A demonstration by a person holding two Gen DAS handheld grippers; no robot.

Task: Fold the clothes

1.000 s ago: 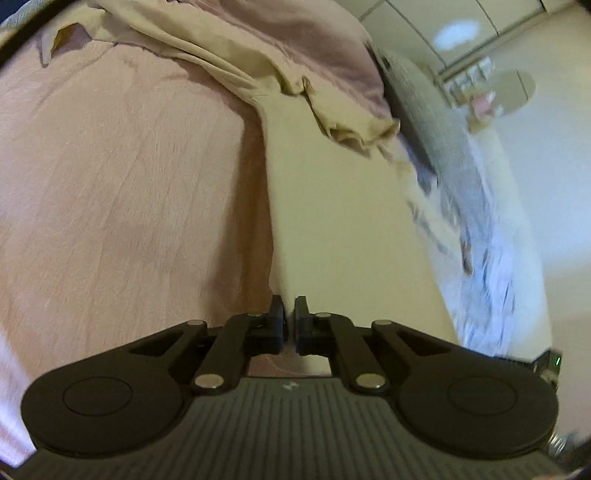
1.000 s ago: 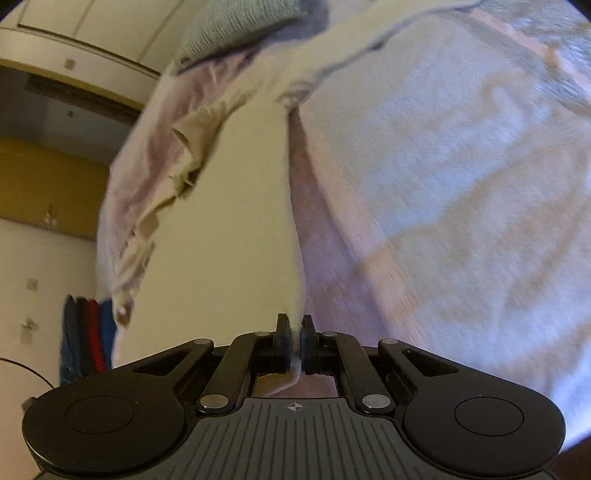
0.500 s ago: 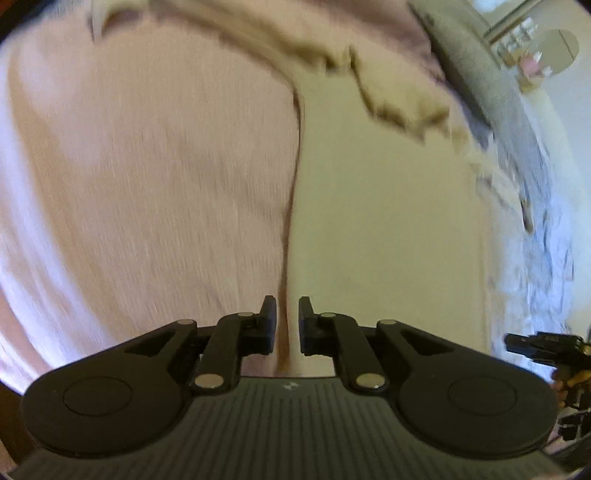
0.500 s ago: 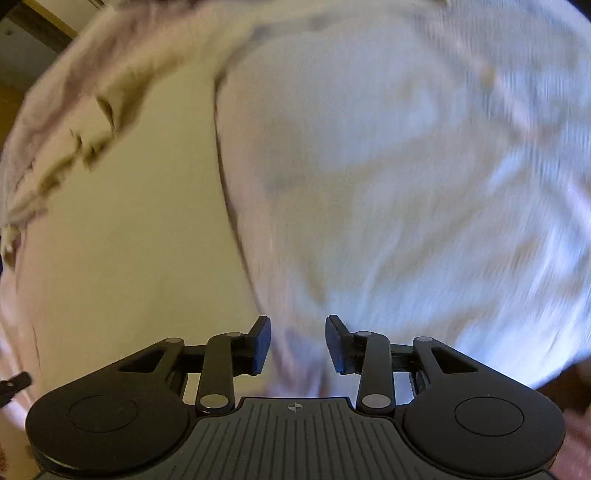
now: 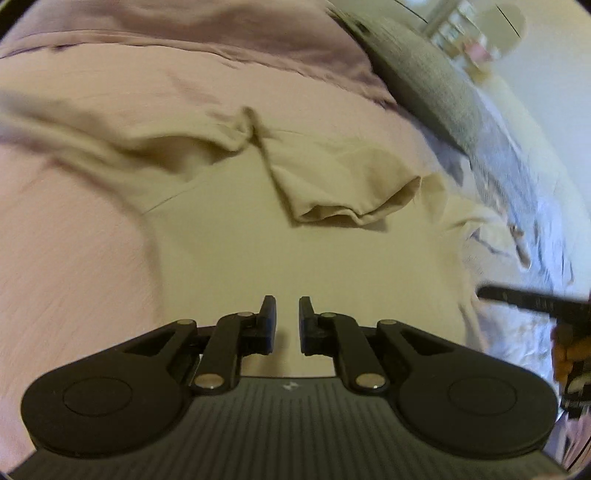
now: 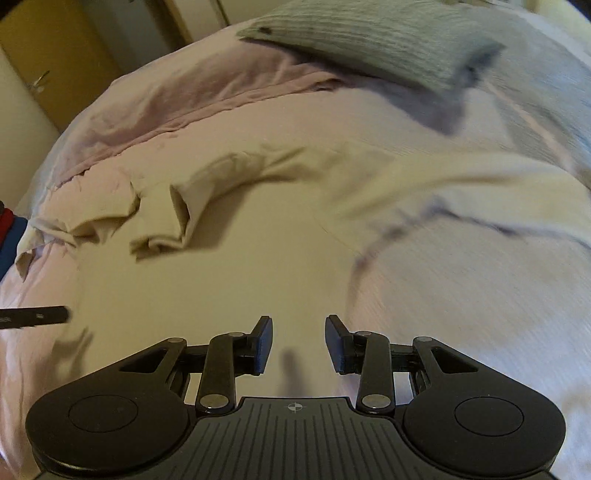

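A cream T-shirt (image 5: pixel 258 236) lies spread on a pink bed cover (image 5: pixel 74 240), its sleeve (image 5: pixel 351 192) folded in over the body. The shirt also shows in the right wrist view (image 6: pixel 258 251), with a sleeve (image 6: pixel 177 221) bunched at the left. My left gripper (image 5: pixel 284 317) is open and empty, just above the shirt's near part. My right gripper (image 6: pixel 298 341) is open wider and empty, over the shirt's near edge beside the pink cover (image 6: pixel 461 295). The right gripper's finger (image 5: pixel 532 299) shows at the right of the left wrist view; the left gripper's finger (image 6: pixel 37 315) shows at the left of the right wrist view.
A grey knit pillow (image 5: pixel 424 74) lies at the head of the bed, also in the right wrist view (image 6: pixel 369 33). A mauve sheet (image 6: pixel 192 96) is rumpled behind the shirt. Wooden cupboard doors (image 6: pixel 55 40) stand beyond the bed. Red and blue fabric (image 6: pixel 9 236) is at the far left.
Both grippers let go of the shirt's hem and opened. The shirt dropped flat onto the bed. Both grippers pulled back and now look along the shirt toward the pillow.
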